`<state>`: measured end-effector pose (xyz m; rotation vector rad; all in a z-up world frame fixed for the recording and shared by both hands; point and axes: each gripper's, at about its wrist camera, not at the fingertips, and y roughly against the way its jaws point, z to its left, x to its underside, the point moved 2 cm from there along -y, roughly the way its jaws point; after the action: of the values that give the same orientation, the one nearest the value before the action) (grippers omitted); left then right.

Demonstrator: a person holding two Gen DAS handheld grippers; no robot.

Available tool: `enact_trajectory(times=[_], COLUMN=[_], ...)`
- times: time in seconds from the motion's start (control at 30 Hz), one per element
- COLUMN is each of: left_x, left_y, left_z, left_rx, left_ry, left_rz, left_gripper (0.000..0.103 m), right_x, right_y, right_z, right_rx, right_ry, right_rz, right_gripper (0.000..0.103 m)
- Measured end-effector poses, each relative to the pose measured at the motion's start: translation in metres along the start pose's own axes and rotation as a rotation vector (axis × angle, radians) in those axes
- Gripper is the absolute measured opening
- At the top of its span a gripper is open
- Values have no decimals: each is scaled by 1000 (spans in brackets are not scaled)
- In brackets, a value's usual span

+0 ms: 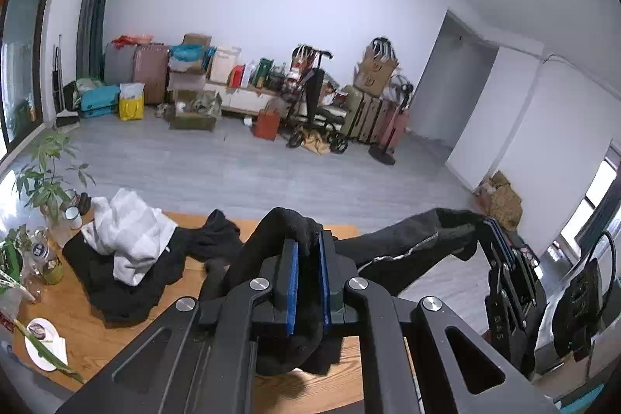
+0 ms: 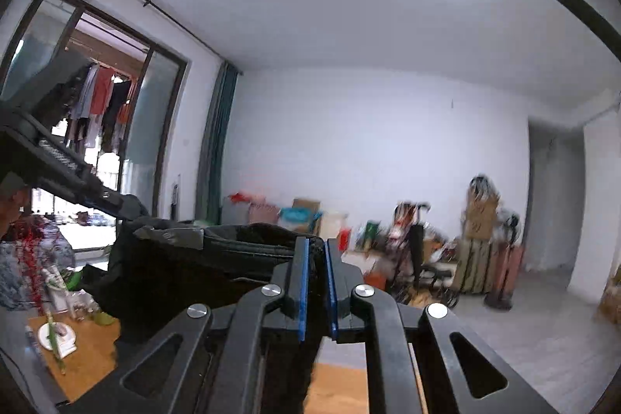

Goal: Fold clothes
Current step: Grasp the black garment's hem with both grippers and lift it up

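Left wrist view: the left gripper (image 1: 308,282) fingers are clamped on a black garment (image 1: 392,251), raised above the tabletop (image 1: 89,336). Right wrist view: the right gripper (image 2: 316,291) pinches its other end. Judging by this, it is the spread-out step; lowering it flat comes next.

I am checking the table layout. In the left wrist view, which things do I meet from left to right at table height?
Potted plant → white garment on the dark clothes pile → left gripper gripping the black garment → right gripper holding its other end.
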<state>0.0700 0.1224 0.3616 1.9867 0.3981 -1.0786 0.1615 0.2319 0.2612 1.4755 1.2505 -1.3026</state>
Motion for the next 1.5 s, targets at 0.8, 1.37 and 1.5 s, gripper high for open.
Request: enact_trajectory(times=[0.8,1.37,1.5], left_x=[155,332,350], left_y=[-278,-417,-431], left_z=[100,57,63], left_rx=[-108,-86,-96], left_ry=[15,-396,-398], left_rz=[579,978,1022], left_gripper=[6,61,61], right_x=[258,428,440], right_y=[-149,-74,-77], right_z=[-13,-68,-48], right_rx=[-105,-299,-345], right_ry=[-83,-91,-56], right_rz=[626,1035,1043], right_gripper=[6,70,71])
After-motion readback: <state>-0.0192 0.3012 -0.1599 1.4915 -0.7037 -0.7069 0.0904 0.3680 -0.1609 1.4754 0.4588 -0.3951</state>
